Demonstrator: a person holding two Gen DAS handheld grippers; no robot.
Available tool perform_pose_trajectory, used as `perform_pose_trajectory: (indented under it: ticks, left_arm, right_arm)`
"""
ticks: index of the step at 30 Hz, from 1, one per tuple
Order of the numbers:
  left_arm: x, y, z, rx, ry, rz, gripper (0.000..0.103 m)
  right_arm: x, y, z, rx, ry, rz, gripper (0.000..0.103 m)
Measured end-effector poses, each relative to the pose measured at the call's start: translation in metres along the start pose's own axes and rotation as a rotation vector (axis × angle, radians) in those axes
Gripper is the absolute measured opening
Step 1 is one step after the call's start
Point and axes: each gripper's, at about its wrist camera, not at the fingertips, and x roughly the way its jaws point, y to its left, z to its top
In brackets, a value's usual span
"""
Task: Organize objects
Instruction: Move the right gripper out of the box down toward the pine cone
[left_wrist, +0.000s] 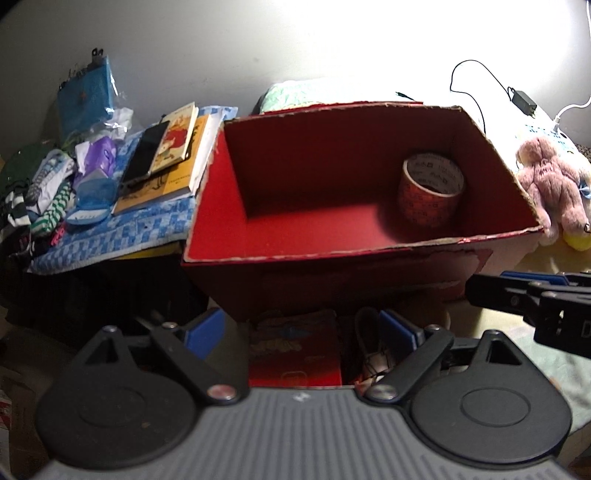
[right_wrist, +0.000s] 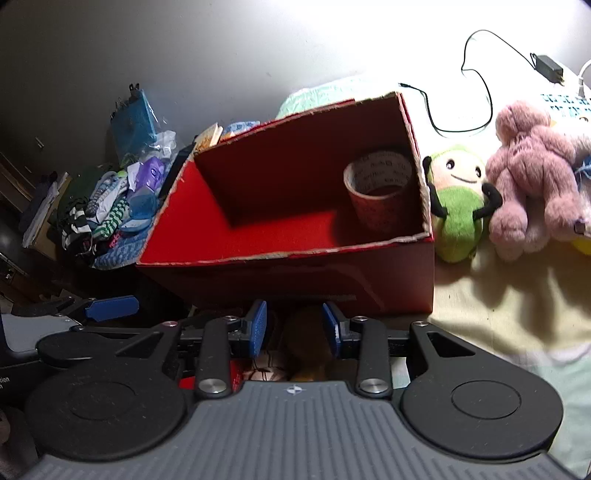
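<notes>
Both grippers hover low before the red cardboard box: left gripper spread wide with nothing held, right gripper parted and likewise unloaded. One tape roll stands inside the box's right end; a green plush and a pink teddy lie just outside its right wall.
</notes>
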Motion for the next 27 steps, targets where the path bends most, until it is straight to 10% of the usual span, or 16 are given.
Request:
perform_pose_trajectory:
  ticks: [27]
  left_arm:
    - [0.039,-0.022,-0.001,0.044,0.115,-0.024,0.091]
  right_arm:
    - [0.017,-0.031,-0.014,0.089,0.113,-0.032,0.04]
